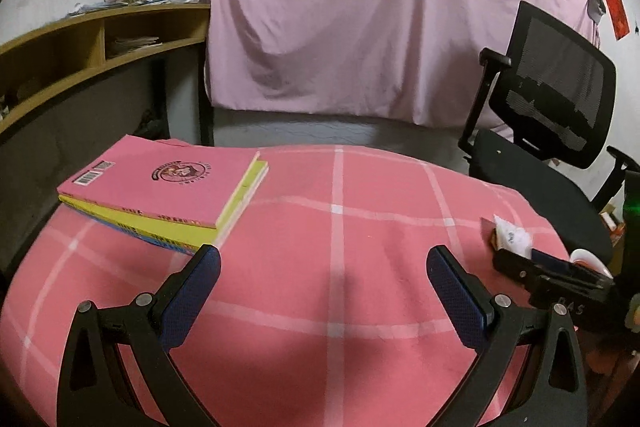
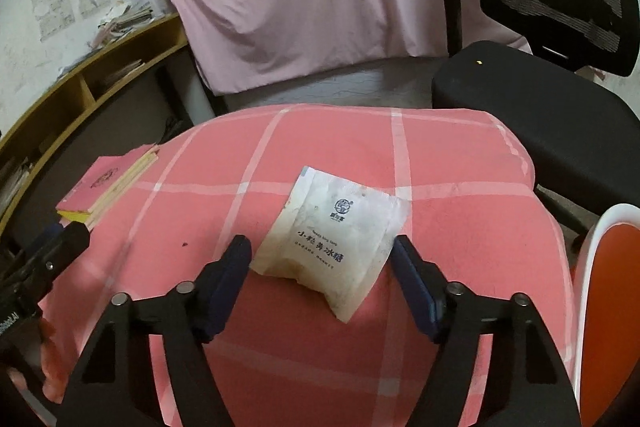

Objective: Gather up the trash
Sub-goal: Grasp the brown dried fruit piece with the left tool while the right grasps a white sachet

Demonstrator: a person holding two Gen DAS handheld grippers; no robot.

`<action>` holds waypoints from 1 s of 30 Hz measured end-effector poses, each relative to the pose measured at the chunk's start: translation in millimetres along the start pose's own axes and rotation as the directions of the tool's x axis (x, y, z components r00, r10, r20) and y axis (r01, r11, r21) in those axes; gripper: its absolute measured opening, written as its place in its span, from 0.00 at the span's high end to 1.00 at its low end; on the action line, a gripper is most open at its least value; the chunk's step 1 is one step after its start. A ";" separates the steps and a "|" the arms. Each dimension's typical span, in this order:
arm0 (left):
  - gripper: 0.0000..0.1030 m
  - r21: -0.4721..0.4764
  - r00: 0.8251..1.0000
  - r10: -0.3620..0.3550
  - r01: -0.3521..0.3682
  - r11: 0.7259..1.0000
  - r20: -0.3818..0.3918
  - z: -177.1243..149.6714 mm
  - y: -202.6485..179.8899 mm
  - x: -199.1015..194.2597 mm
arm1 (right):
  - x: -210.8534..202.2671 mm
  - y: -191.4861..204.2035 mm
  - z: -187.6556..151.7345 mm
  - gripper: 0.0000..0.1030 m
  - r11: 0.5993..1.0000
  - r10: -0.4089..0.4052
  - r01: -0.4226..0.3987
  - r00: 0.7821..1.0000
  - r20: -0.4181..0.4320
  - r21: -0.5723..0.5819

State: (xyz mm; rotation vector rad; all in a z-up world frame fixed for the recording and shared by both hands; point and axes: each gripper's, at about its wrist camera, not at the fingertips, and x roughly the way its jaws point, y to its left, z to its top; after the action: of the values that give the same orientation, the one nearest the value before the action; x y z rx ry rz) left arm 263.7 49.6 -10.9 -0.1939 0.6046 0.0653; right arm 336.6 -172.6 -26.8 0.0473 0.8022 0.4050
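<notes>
Stack of pink and yellow softcover books [image 1: 168,195] with barcode, table's far-left corner. Left gripper [image 1: 324,267] released over pink checked cloth [image 1: 340,187]. Crumpled white printed sachet [image 2: 332,243], Chinese characters, near right edge between released right gripper's [image 2: 322,255] blue textured pads [image 2: 230,279].

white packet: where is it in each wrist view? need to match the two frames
Left wrist: packet at far right on the pink cloth, partly hidden behind the right gripper.
Right wrist: packet at centre, lying flat between the open right gripper's fingers.
Shared landmark: the books at the cloth's left edge, also seen in the right wrist view.
</notes>
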 end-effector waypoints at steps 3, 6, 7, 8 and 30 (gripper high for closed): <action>0.02 -0.008 1.000 -0.030 0.030 1.000 0.009 -0.8 -3.3 -6.0 | -2.8 -5.2 -2.7 0.53 1.000 0.019 -0.019 1.000 0.003 0.014; 0.02 -0.012 0.998 -0.061 0.062 0.998 0.007 -2.8 -6.3 -10.6 | -5.5 -8.3 -5.0 0.62 1.000 0.028 -0.028 1.000 0.001 0.013; 0.02 -0.013 0.998 -0.067 0.068 0.998 0.005 -3.2 -7.8 -11.3 | -5.8 -8.1 -5.0 0.63 1.000 0.028 -0.028 1.000 0.002 0.010; 0.02 -0.011 0.997 -0.077 0.077 0.997 0.001 -3.6 -10.2 -11.7 | -6.7 -7.4 -5.3 0.65 1.000 0.025 -0.025 1.000 0.007 0.005; 0.25 0.163 0.970 -0.228 0.238 0.957 -0.080 18.3 -69.0 26.6 | -66.5 -26.4 -6.5 0.68 1.000 0.003 0.002 0.960 0.280 -0.016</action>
State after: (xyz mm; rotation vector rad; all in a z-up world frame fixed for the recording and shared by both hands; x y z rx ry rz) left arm 303.8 -14.2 -0.2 -0.0994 0.6406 -0.2217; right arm 299.5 -222.3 9.4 0.0883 0.5195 0.3948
